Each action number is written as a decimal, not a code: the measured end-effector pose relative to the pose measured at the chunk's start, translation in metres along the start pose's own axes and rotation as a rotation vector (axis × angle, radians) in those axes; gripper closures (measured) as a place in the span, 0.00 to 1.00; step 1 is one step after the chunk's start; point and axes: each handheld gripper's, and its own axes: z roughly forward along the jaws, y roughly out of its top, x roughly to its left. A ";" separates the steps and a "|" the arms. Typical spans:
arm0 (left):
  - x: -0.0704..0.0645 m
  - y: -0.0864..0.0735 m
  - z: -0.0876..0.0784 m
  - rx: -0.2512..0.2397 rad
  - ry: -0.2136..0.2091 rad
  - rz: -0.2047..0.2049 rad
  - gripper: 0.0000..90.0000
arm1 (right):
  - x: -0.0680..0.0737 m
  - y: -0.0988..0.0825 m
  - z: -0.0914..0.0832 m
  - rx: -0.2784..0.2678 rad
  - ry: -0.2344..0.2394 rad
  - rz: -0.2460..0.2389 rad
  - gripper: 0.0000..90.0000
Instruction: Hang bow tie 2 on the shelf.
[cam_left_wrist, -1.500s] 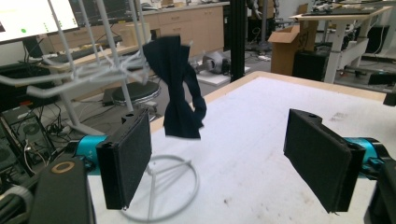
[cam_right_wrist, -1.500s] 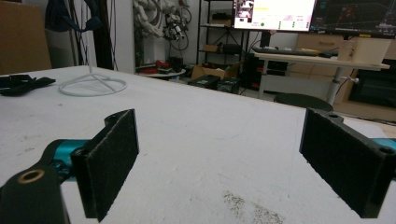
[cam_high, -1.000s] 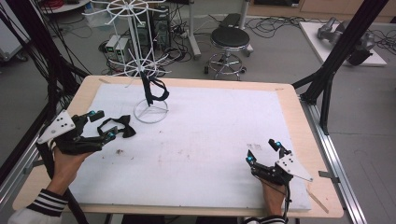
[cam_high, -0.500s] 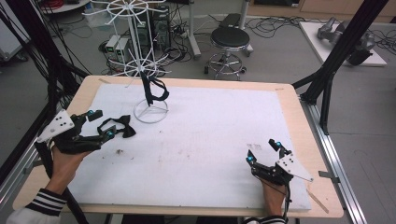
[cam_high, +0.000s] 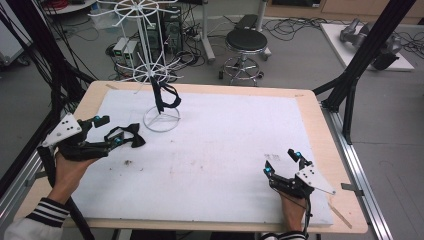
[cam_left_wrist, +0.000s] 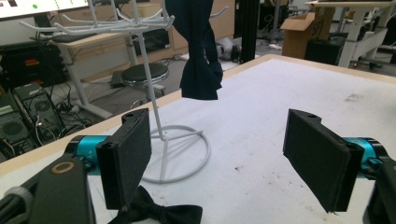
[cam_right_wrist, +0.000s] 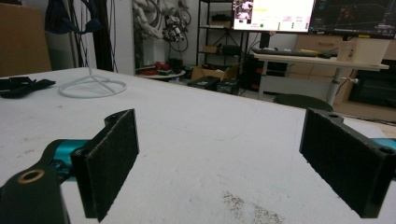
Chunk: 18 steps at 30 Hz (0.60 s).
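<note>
A black bow tie (cam_high: 132, 138) lies on the white mat at the left; in the left gripper view the bow tie (cam_left_wrist: 161, 215) sits just under the tip of the left-hand jaw, not between the jaws. My left gripper (cam_high: 111, 130) (cam_left_wrist: 224, 163) is open beside it and points at the white wire rack (cam_high: 161, 120). A second black bow tie (cam_high: 163, 98) (cam_left_wrist: 198, 56) hangs from the rack. My right gripper (cam_high: 281, 161) (cam_right_wrist: 233, 163) rests open near the front right of the mat, with nothing between its jaws.
The rack's ring base (cam_left_wrist: 180, 156) stands on the white mat (cam_high: 225, 145) at the back left. The mat covers a wooden table (cam_high: 330, 150). Dark frame posts (cam_high: 357, 65) rise at the right edge. A stool (cam_high: 245, 42) stands behind the table.
</note>
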 end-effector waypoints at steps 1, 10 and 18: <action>0.001 0.001 0.001 0.005 0.002 -0.001 0.27 | 0.000 0.000 0.000 0.001 -0.001 0.000 0.12; 0.012 0.003 0.014 0.130 0.021 0.007 0.26 | 0.000 0.000 0.000 -0.006 0.000 0.004 0.12; 0.020 0.001 0.028 0.215 0.032 -0.008 0.26 | -0.001 0.000 0.000 -0.006 0.002 0.006 0.12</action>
